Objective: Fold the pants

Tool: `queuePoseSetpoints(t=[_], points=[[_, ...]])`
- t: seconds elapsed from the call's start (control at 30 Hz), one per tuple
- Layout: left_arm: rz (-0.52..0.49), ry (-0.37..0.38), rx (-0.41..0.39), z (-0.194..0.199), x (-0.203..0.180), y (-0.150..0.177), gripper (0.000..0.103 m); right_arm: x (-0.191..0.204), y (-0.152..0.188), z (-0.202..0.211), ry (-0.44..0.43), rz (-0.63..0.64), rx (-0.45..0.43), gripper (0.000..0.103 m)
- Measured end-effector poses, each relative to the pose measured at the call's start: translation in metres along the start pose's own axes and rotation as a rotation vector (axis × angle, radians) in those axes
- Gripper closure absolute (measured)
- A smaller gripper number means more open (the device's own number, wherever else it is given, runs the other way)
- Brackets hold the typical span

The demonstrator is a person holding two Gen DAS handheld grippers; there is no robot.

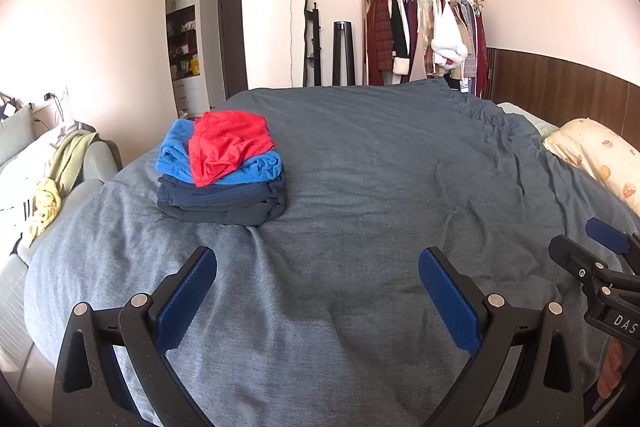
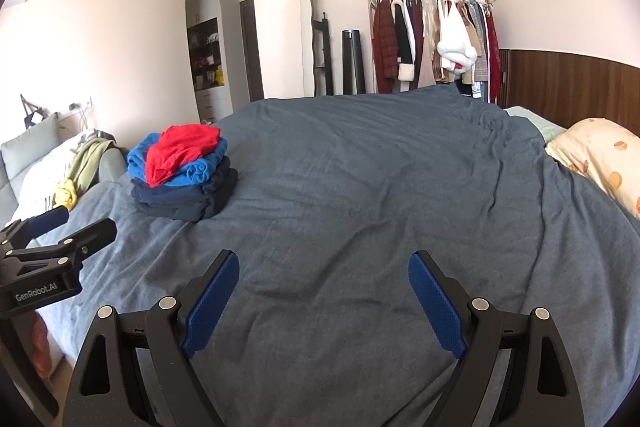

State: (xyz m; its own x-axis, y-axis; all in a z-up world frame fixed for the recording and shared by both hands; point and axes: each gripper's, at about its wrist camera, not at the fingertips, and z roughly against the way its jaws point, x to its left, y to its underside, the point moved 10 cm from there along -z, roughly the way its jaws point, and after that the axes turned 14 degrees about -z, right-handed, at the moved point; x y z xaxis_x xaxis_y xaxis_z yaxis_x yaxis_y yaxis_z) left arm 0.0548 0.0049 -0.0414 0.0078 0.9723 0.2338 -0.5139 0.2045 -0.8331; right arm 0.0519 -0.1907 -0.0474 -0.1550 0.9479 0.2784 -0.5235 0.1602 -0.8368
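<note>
A stack of folded clothes (image 1: 222,175) sits on the grey-blue bed cover (image 1: 380,167), left of centre: dark navy pieces at the bottom, a bright blue one above, a red garment (image 1: 226,143) on top. The same stack (image 2: 180,179) appears farther left in the right wrist view. My left gripper (image 1: 318,263) hovers open over bare cover in front of the stack, nothing between its blue pads. My right gripper (image 2: 324,267) is open too, over bare cover to the right of the stack. Each gripper shows at the edge of the other's view: the right gripper (image 1: 592,247), the left gripper (image 2: 72,227).
A patterned pillow (image 1: 600,155) lies at the bed's right edge by a wood-panelled wall. A sofa (image 1: 24,163) with green and yellow cloths stands left of the bed. Beyond the bed are a clothes rack (image 1: 424,35), a wavy mirror and a dark tower.
</note>
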Motion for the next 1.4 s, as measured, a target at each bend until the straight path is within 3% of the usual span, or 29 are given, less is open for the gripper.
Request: queuePoseSetpoints(t=[1.4], points=[[0.009, -0.021, -0.01, 0.0014, 0.0011, -0.0002, 0.0, 0.0, 0.0022, -0.0054, 0.005, -0.003, 0.001, 0.015]])
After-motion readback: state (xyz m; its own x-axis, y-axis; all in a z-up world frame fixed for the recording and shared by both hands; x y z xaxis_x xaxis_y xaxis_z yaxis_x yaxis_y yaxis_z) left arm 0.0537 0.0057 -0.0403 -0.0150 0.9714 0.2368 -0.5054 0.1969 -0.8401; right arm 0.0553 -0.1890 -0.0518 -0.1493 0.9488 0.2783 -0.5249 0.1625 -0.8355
